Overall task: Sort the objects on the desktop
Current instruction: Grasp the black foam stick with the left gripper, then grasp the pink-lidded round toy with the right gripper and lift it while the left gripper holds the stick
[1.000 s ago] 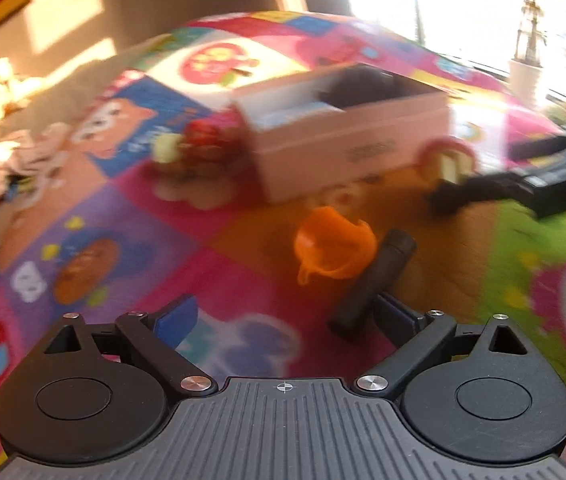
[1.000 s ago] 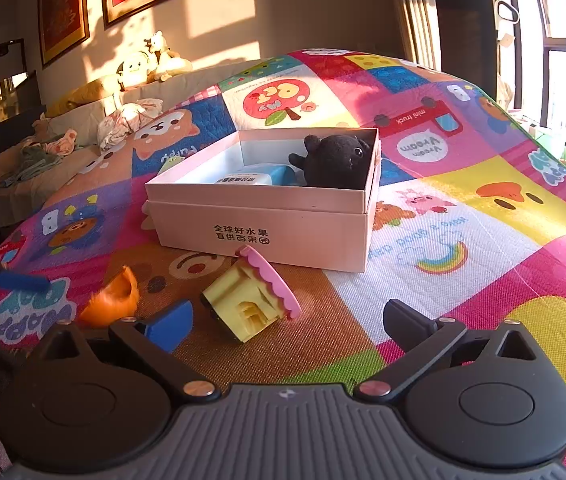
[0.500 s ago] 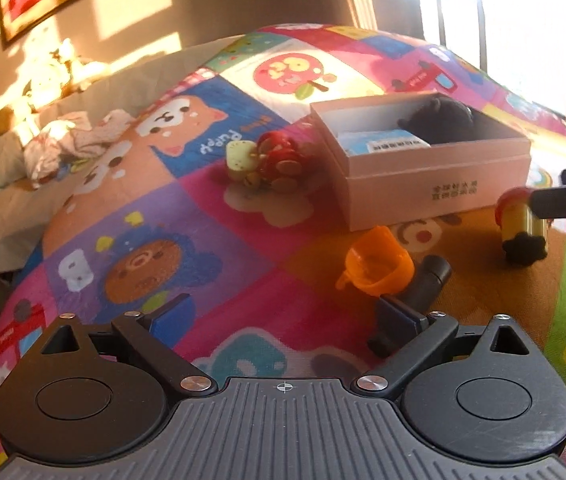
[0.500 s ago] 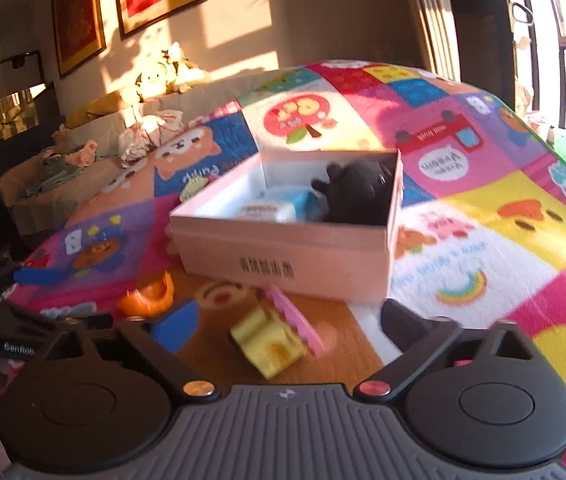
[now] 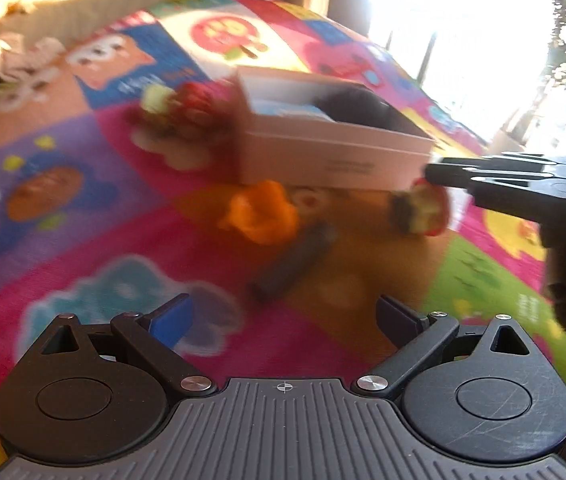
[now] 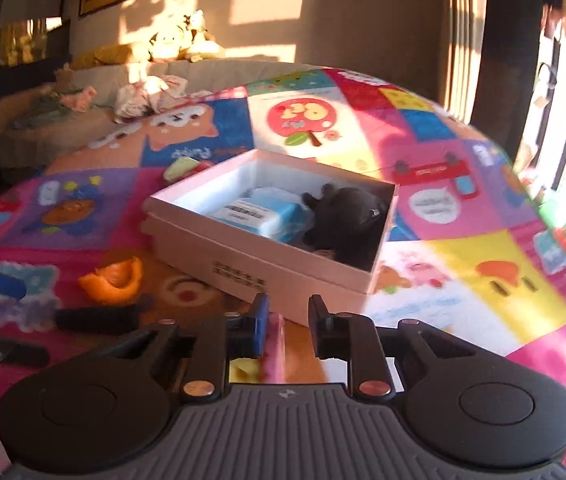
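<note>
Two items are already in the white box [image 6: 267, 256], and my right gripper [image 6: 286, 328] has just clamped its jaws on the little toy house [image 5: 421, 210], yellow with a pink roof, which I think hangs just off the play mat [image 6: 483, 312] in front of the box, though the left view is blurry. So I'm at the carry step: next I lift it over the near wall and let go inside. Left gripper [image 5: 285, 316] is wide open and empty above the black cylinder [image 5: 291, 260] and orange cup [image 5: 261, 212].
</note>
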